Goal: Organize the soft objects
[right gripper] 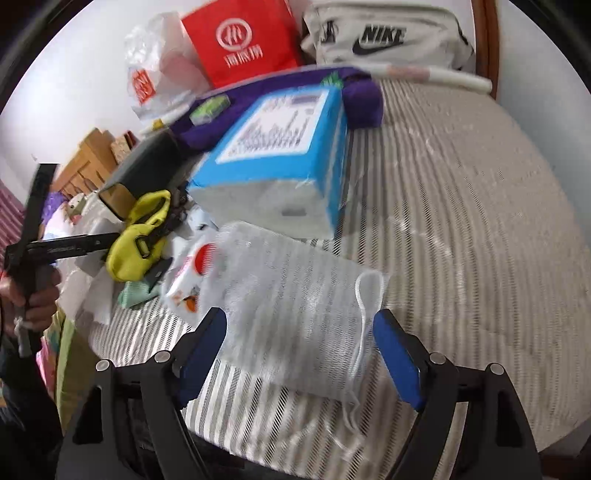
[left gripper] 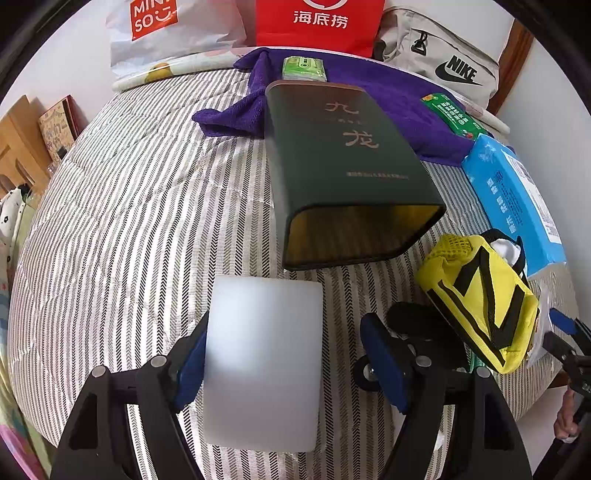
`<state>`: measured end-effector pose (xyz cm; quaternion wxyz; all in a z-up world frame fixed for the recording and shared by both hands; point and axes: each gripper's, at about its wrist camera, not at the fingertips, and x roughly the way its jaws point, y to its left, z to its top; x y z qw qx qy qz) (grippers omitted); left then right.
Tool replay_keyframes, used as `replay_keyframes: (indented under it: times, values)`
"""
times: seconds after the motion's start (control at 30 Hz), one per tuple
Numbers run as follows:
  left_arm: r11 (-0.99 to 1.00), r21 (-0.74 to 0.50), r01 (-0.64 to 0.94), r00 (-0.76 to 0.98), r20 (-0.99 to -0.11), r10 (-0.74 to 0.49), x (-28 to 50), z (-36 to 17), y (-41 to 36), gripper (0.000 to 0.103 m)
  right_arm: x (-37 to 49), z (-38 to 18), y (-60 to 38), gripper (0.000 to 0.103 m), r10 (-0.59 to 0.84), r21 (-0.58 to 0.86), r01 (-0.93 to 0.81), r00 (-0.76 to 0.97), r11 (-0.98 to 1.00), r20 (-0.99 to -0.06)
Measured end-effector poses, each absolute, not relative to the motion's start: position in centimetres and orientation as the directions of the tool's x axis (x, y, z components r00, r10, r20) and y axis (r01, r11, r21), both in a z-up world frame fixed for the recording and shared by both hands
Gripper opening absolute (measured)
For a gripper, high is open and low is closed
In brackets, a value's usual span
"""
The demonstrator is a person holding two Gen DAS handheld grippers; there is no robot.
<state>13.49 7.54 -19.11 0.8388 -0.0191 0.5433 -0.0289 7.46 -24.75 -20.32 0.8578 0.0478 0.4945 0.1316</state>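
In the left wrist view a white foam block [left gripper: 262, 362] lies on the striped bed between the wide-open fingers of my left gripper [left gripper: 291, 360], against the left pad. A dark green box [left gripper: 343, 166] lies on its side ahead, its open mouth toward me. A yellow pouch [left gripper: 484, 299] sits to the right. In the right wrist view my right gripper [right gripper: 301, 356] is open around a white mesh drawstring bag [right gripper: 295, 299] on the bed. A blue tissue pack [right gripper: 280, 155] lies behind it.
A purple towel [left gripper: 388, 96] with two small green packets lies at the far end. A red paper bag [left gripper: 317, 22], a Miniso bag [left gripper: 162, 29] and a Nike bag [left gripper: 443, 62] stand against the wall. Small packets [right gripper: 184, 280] lie by the yellow pouch.
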Motion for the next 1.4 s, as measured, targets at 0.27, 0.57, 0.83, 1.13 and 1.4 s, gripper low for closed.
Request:
replay_keyframes:
  times: [0.27,0.57,0.83,1.13,1.4]
  values:
    - [0.998,-0.054,0.033,0.416,-0.907,-0.063,13.3,-19.1,7.3,0.076,7.5,-20.5,-22.8,0.097,0.256,0.201,-0.162,0.502,0.966,-0.826]
    - [0.996,-0.093,0.008,0.462,-0.883,-0.086,12.5,-19.0,8.1,0.069,7.4,-21.1,-20.9,0.096,0.128,0.038,-0.177,0.534,0.983,-0.836]
    - [0.989,-0.145,-0.008,0.462,-0.878,-0.125,12.1,-18.5,9.8,0.049,7.0,-19.7,-23.3,0.022,0.133,0.055,-0.162,0.523,0.985,-0.842]
    - [0.989,-0.149,-0.01,0.494,-0.861,-0.124,11.1,-16.7,10.7,0.048,6.2,-17.5,-23.2,0.019,0.171,0.076,-0.193,0.545,0.978,-0.821]
    - [0.982,-0.188,-0.021,0.523,-0.839,-0.149,11.1,-13.8,11.6,0.048,5.8,-13.3,-22.5,0.019,0.241,0.108,-0.251,0.59,0.962,-0.771]
